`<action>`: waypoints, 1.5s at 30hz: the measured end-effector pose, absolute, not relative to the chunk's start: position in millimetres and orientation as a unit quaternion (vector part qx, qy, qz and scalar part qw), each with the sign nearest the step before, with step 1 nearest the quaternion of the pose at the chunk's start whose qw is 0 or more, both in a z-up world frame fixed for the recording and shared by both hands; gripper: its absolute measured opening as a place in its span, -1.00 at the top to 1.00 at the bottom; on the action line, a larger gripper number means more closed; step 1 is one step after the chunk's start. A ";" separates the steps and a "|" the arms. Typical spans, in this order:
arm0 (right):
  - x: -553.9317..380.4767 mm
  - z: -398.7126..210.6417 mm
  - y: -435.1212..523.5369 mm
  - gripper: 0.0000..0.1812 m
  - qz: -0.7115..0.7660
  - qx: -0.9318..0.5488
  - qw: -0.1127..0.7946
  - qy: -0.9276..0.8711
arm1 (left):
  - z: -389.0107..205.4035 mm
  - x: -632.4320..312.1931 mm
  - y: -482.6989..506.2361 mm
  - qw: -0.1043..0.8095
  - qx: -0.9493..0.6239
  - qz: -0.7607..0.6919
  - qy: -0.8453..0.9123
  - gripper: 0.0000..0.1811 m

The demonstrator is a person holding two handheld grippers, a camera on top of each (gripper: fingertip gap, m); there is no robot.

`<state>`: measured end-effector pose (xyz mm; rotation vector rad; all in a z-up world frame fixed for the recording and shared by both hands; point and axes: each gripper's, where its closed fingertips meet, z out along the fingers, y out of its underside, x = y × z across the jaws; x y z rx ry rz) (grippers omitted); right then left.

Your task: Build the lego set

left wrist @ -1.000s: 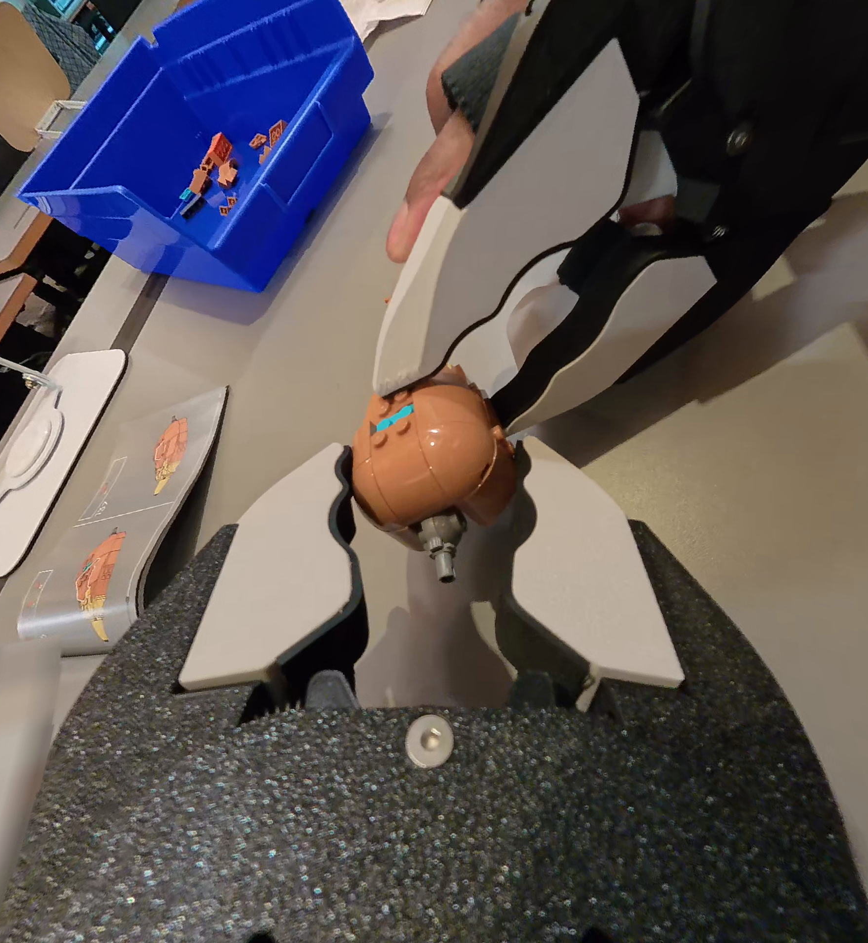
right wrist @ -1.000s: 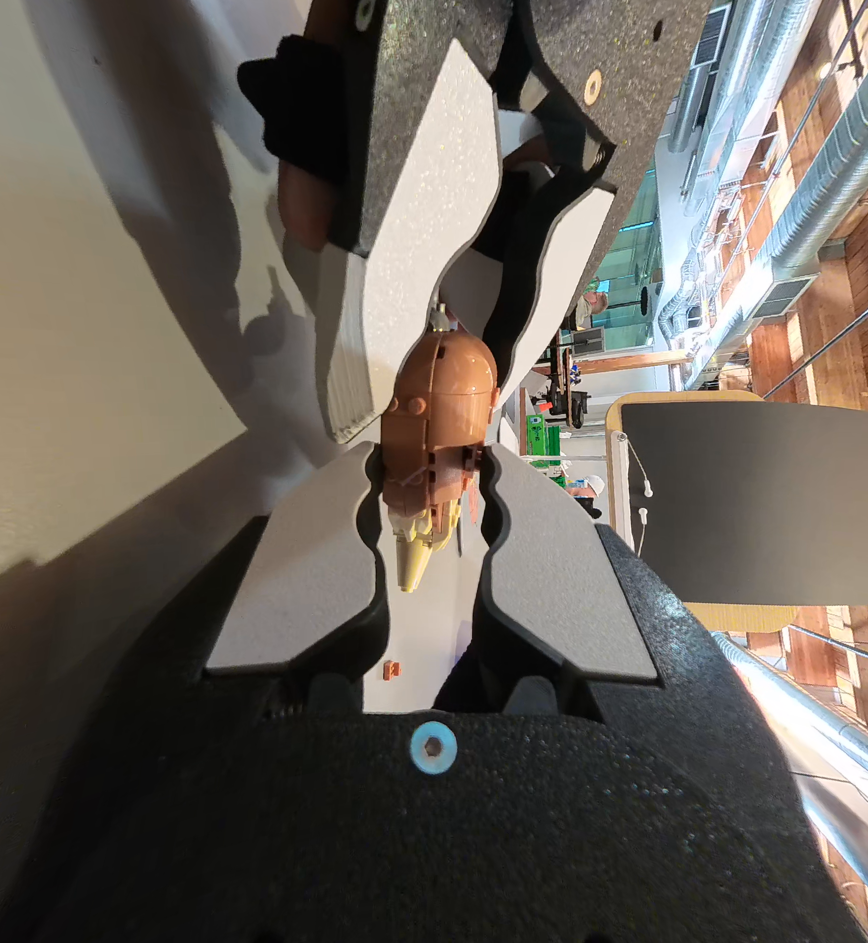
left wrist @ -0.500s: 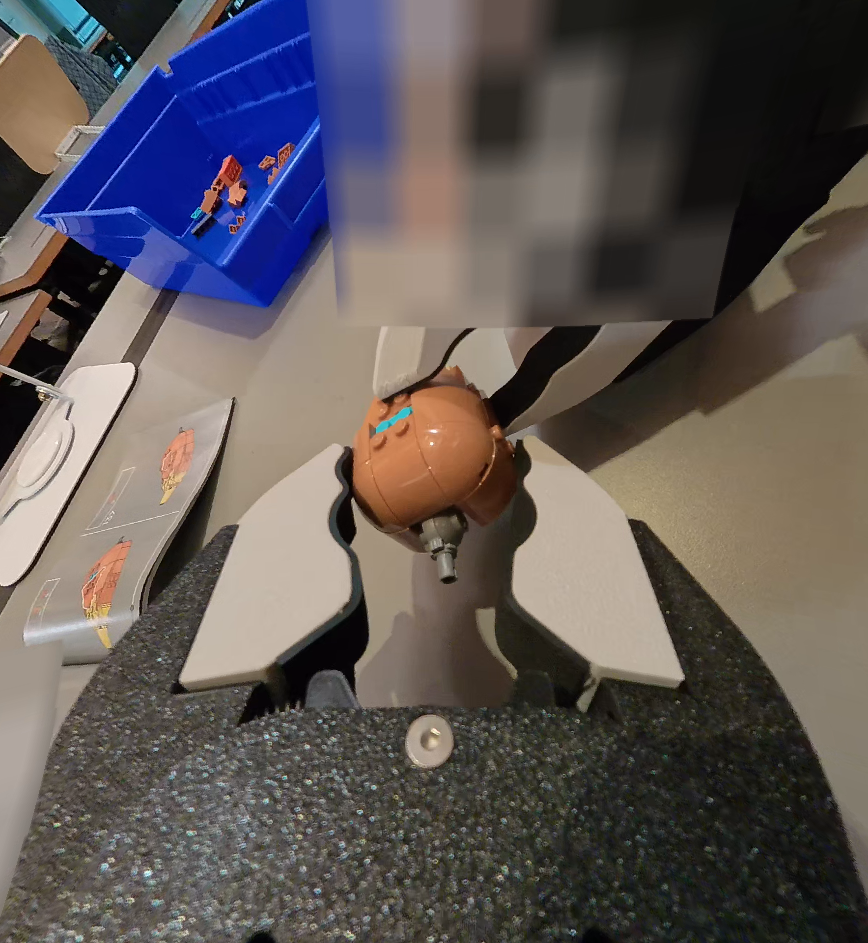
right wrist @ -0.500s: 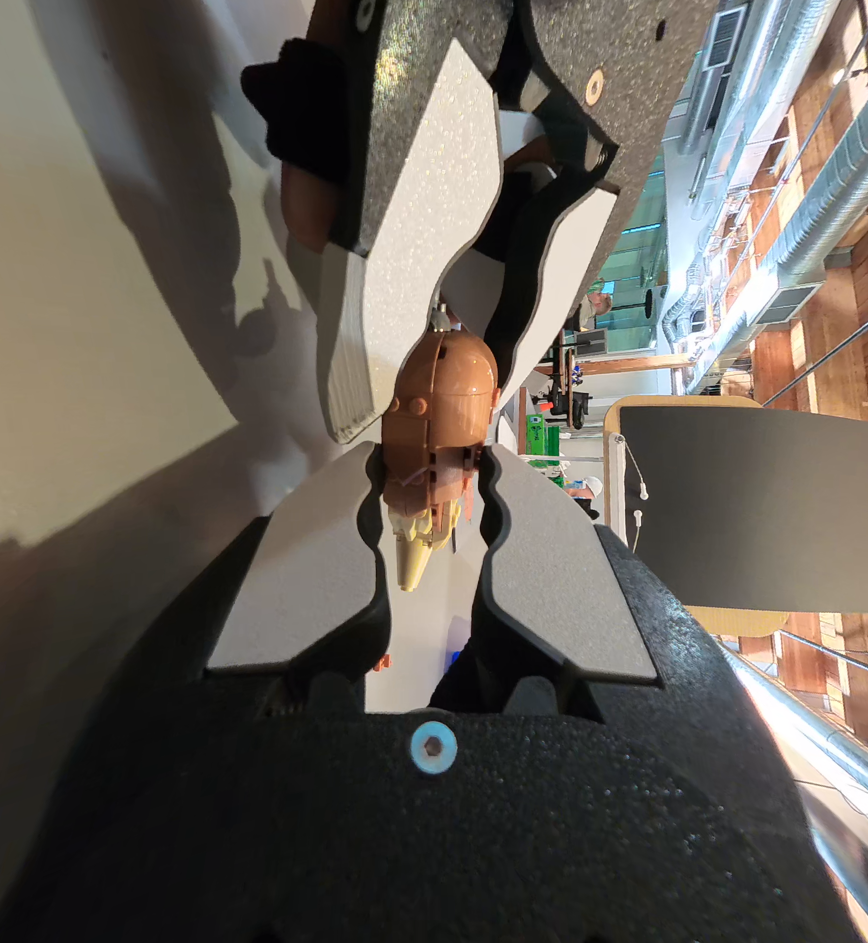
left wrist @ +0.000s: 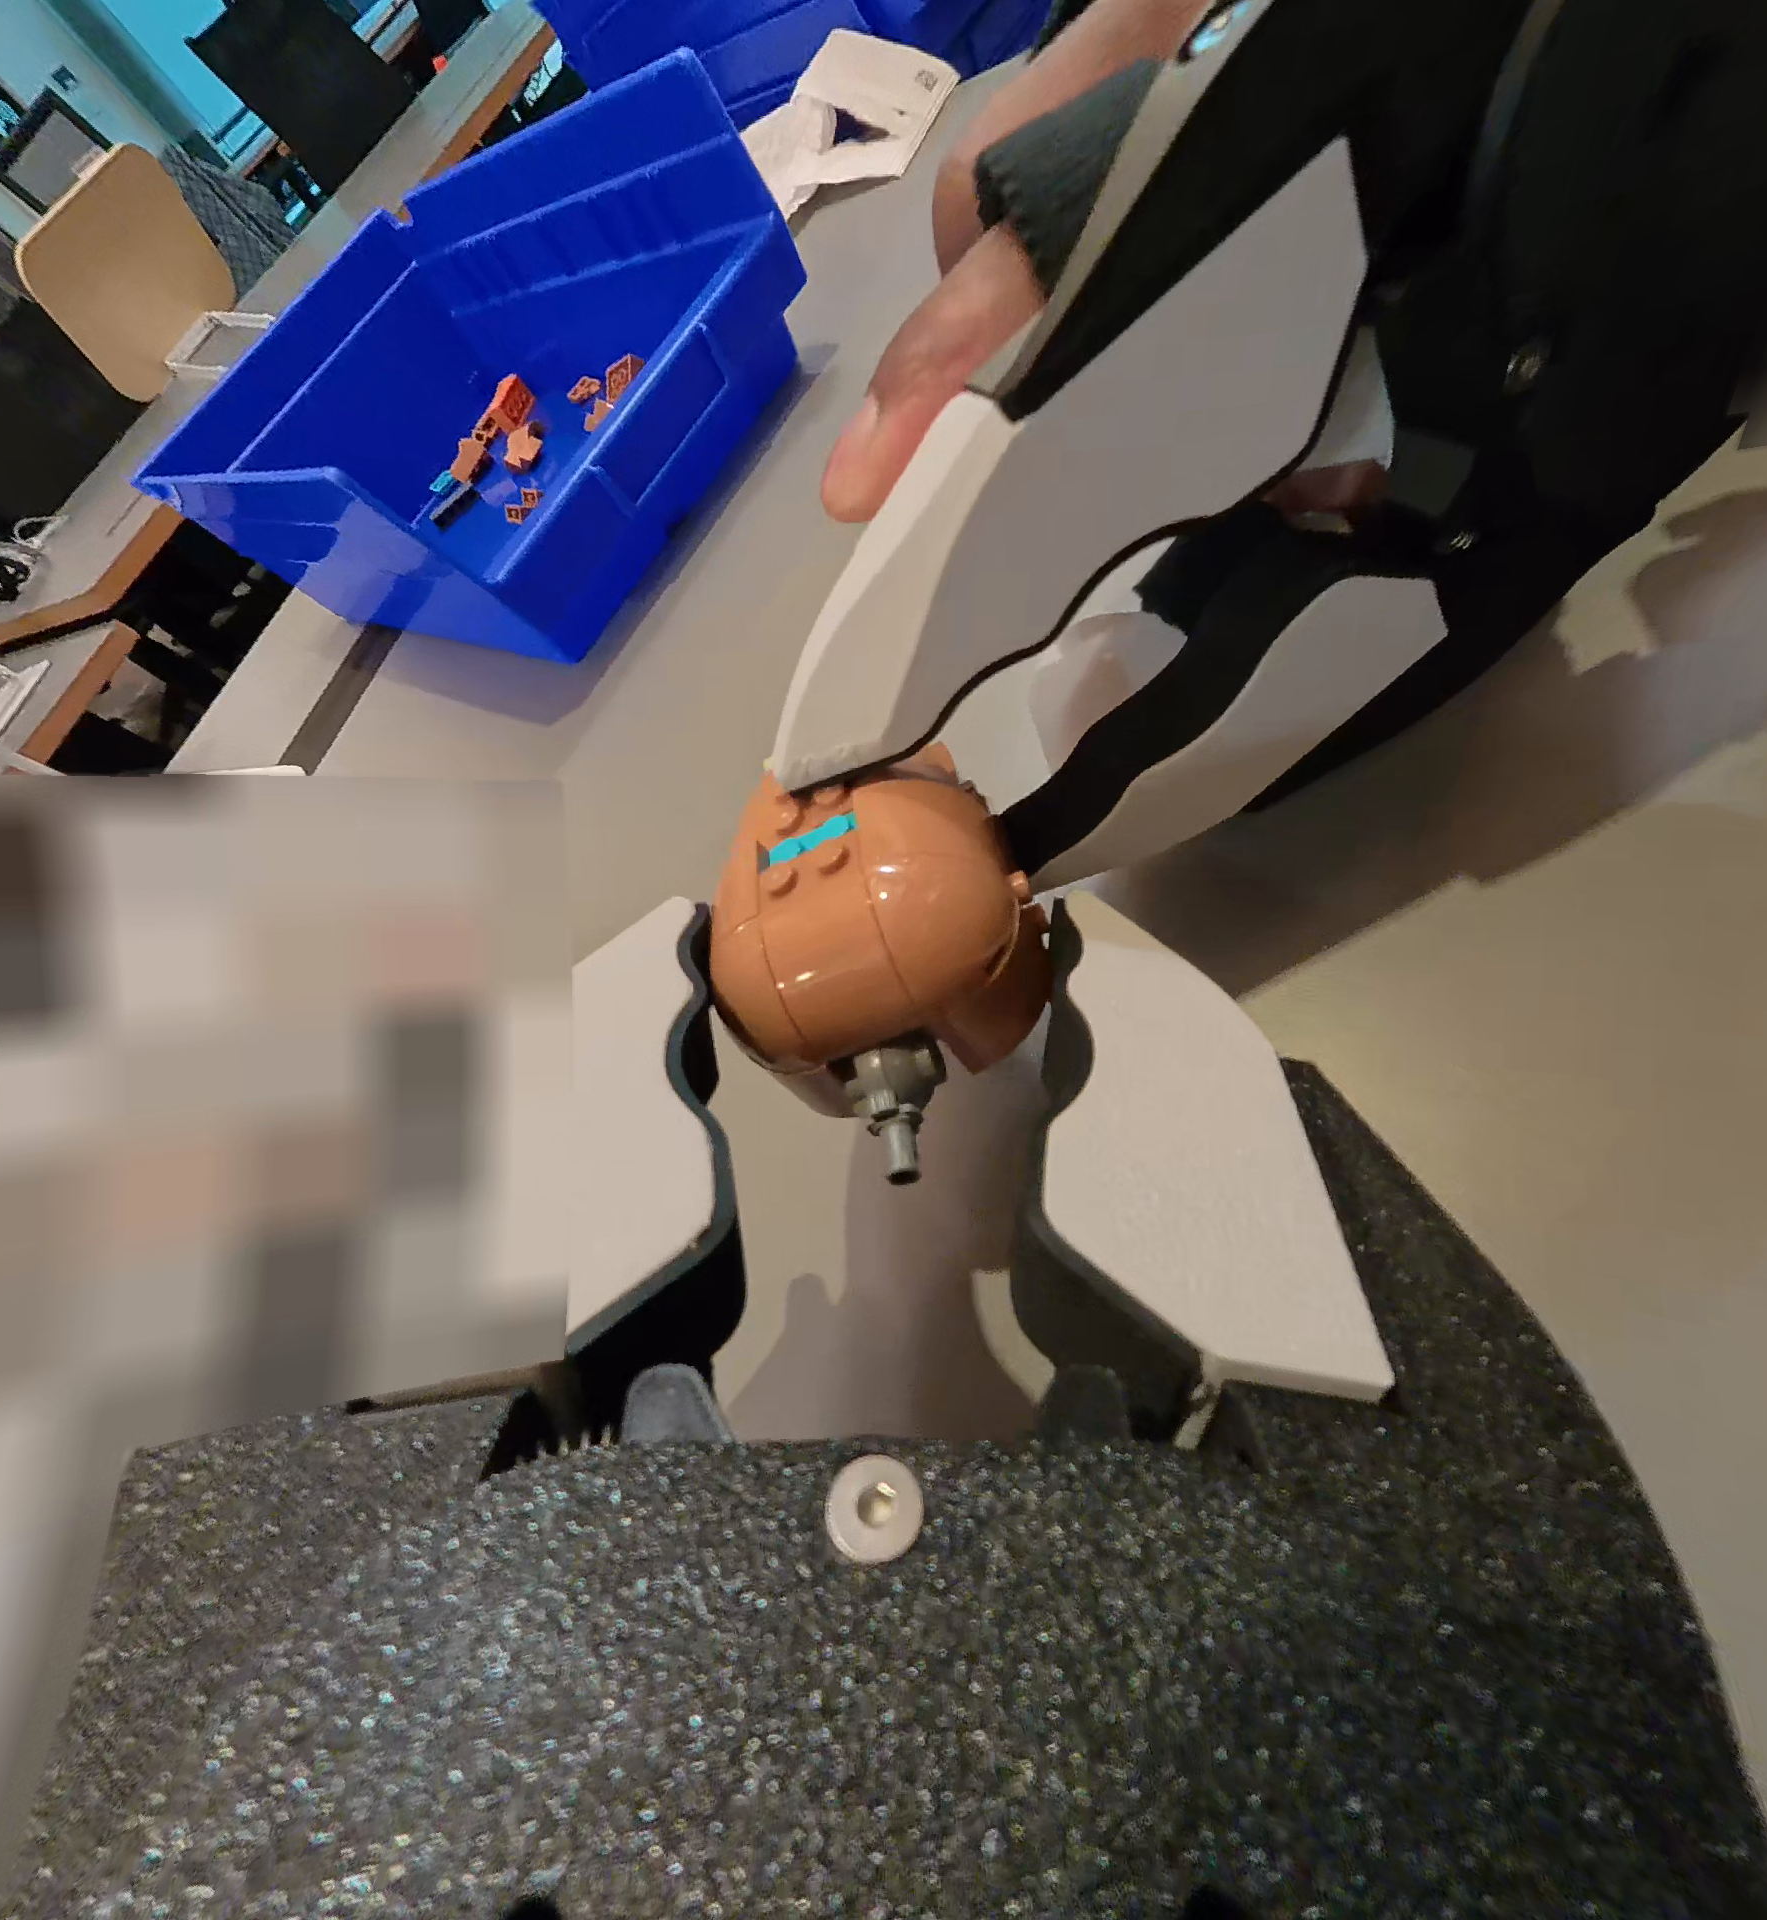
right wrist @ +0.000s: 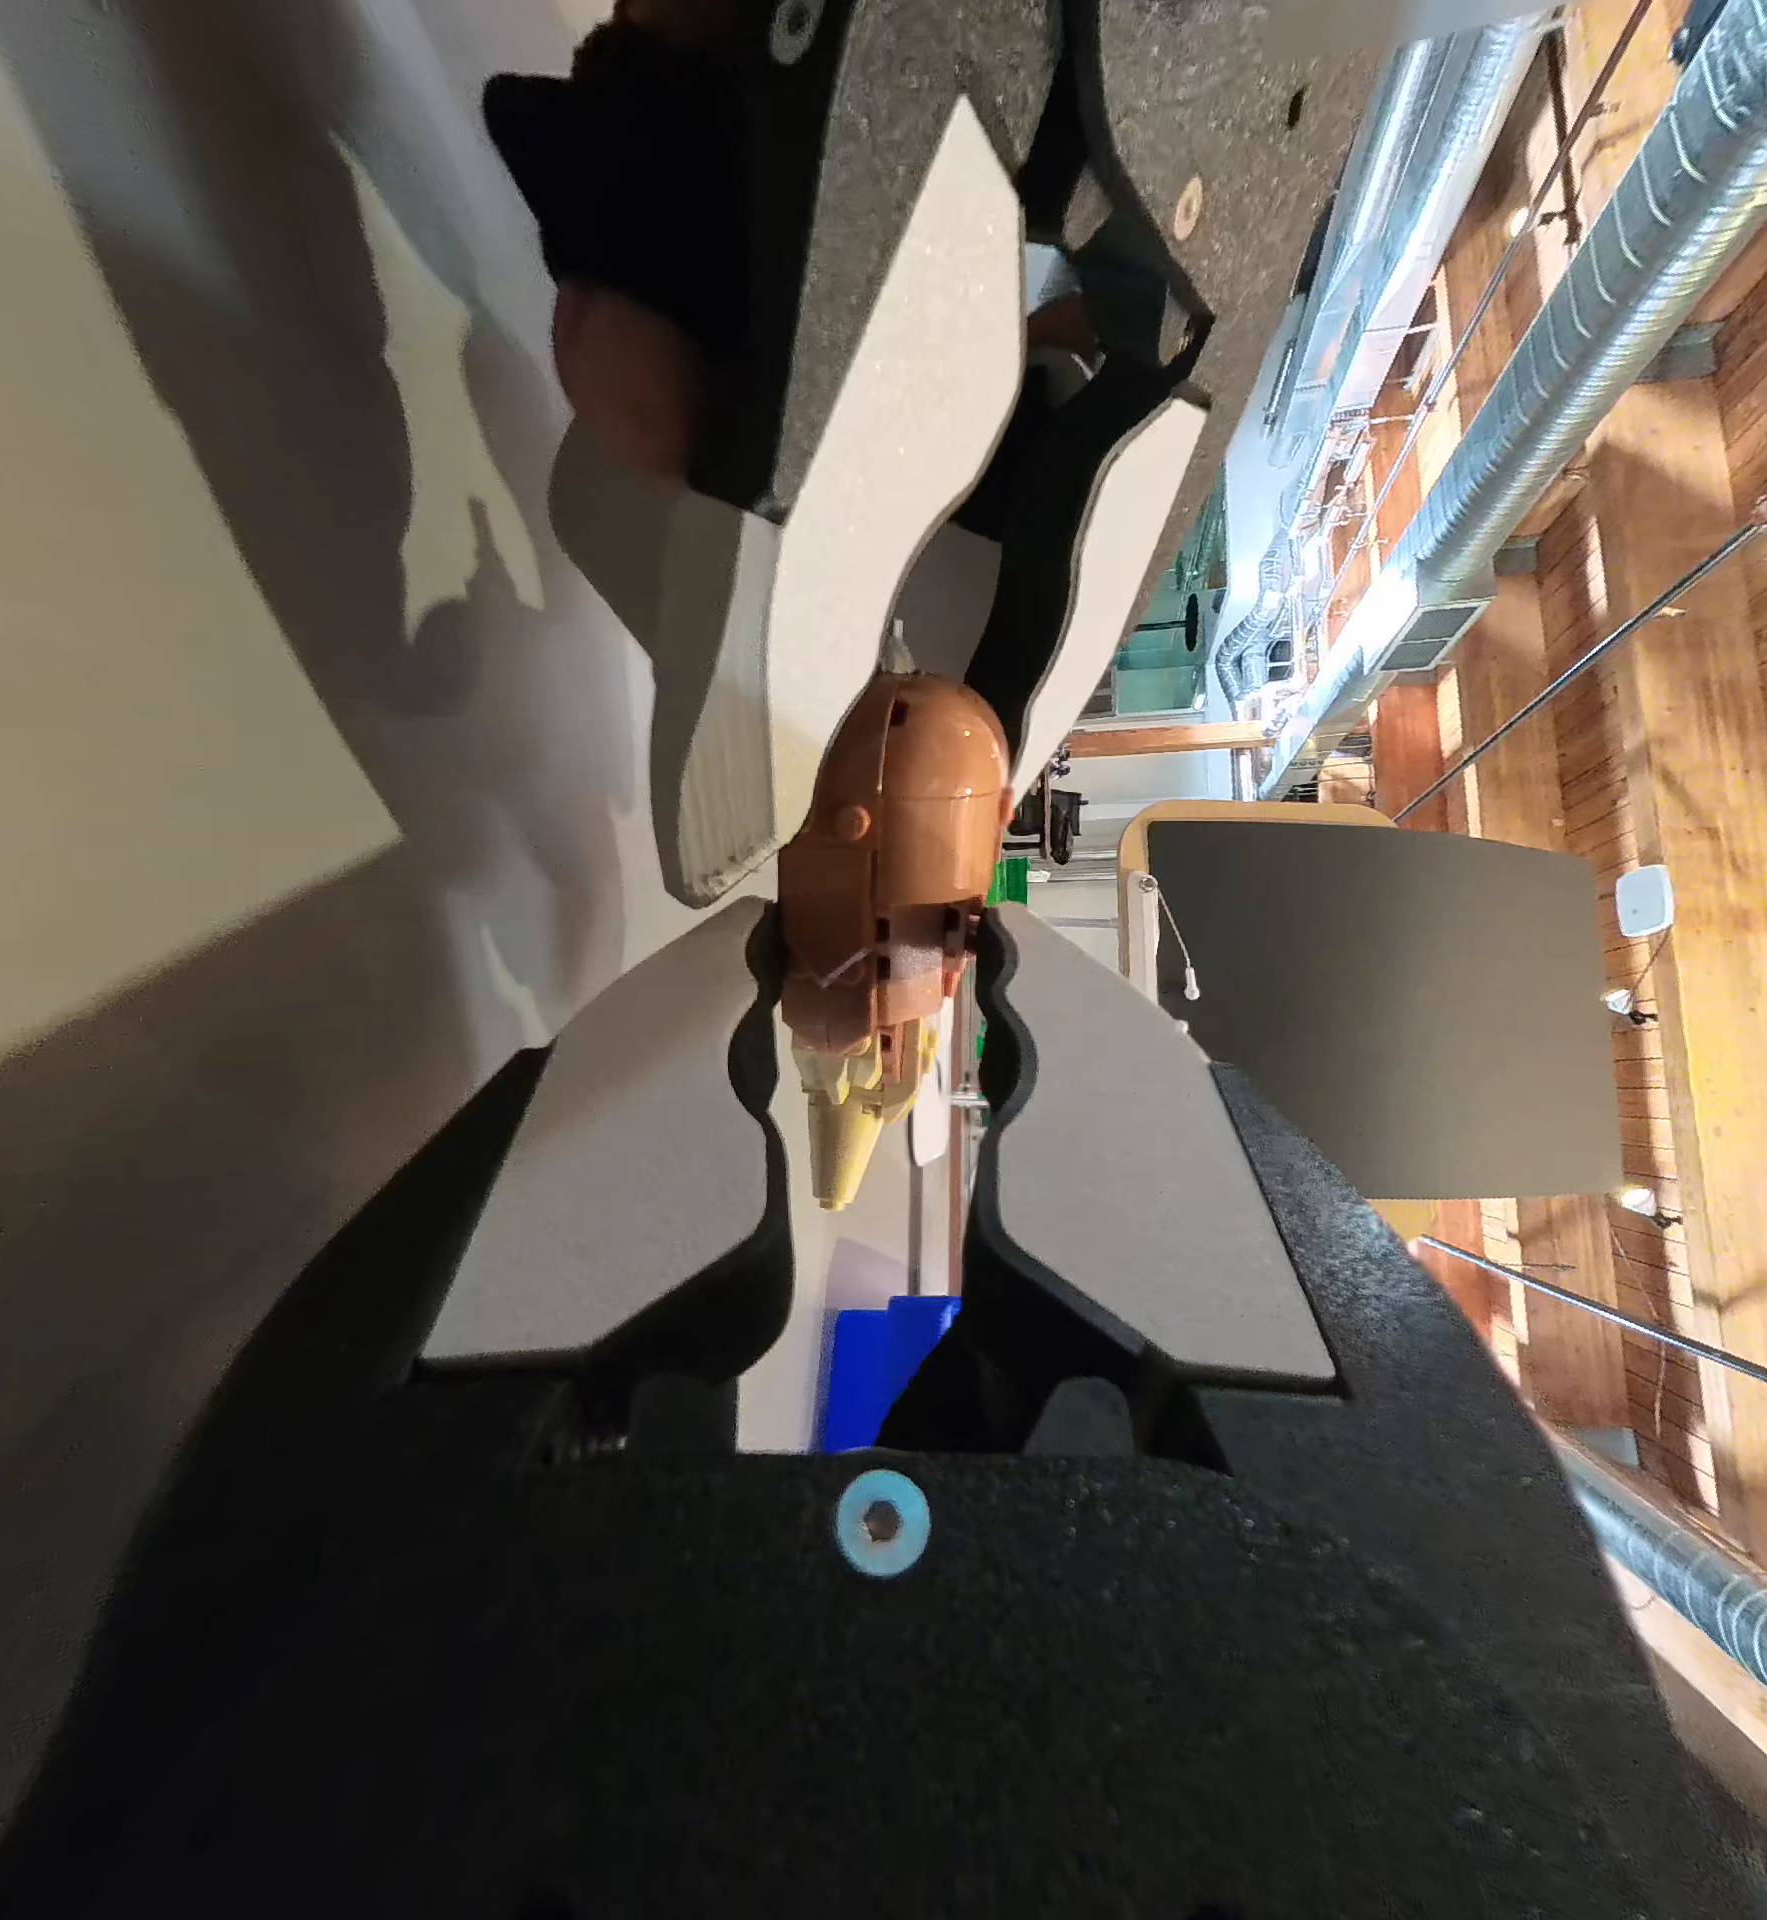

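Tabletop (left wrist: 1481, 1091) (grey) beneath blue bin (left wrist: 505, 343)

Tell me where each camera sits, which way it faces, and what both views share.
Left wrist view: rides the left gripper, facing forward and down over the grey table toward the blue bin; the person's hand shows on the right gripper.
Right wrist view: rides the right gripper, rolled sideways, facing the left gripper and the room beyond.
Shared: the brown lego model, gripped by both.
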<state>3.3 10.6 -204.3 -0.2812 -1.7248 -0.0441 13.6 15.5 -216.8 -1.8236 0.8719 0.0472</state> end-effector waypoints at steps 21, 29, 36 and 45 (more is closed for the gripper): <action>3.2 -194.6 5.2 0.61 -0.049 -0.102 0.663 -0.740 | -206.6 19.8 12.5 0.552 -0.780 -0.143 0.257 0.34; 6.1 -185.8 4.6 0.60 -0.026 -0.110 0.686 -0.718 | -198.4 20.6 11.7 0.584 -0.757 -0.153 0.249 0.34; 8.1 -185.8 4.3 0.59 -0.018 -0.111 0.692 -0.713 | -198.2 19.6 12.1 0.585 -0.756 -0.145 0.254 0.35; 7.4 -187.7 3.0 0.61 -0.027 -0.096 0.696 -0.712 | -199.2 19.6 11.8 0.590 -0.751 -0.131 0.267 0.35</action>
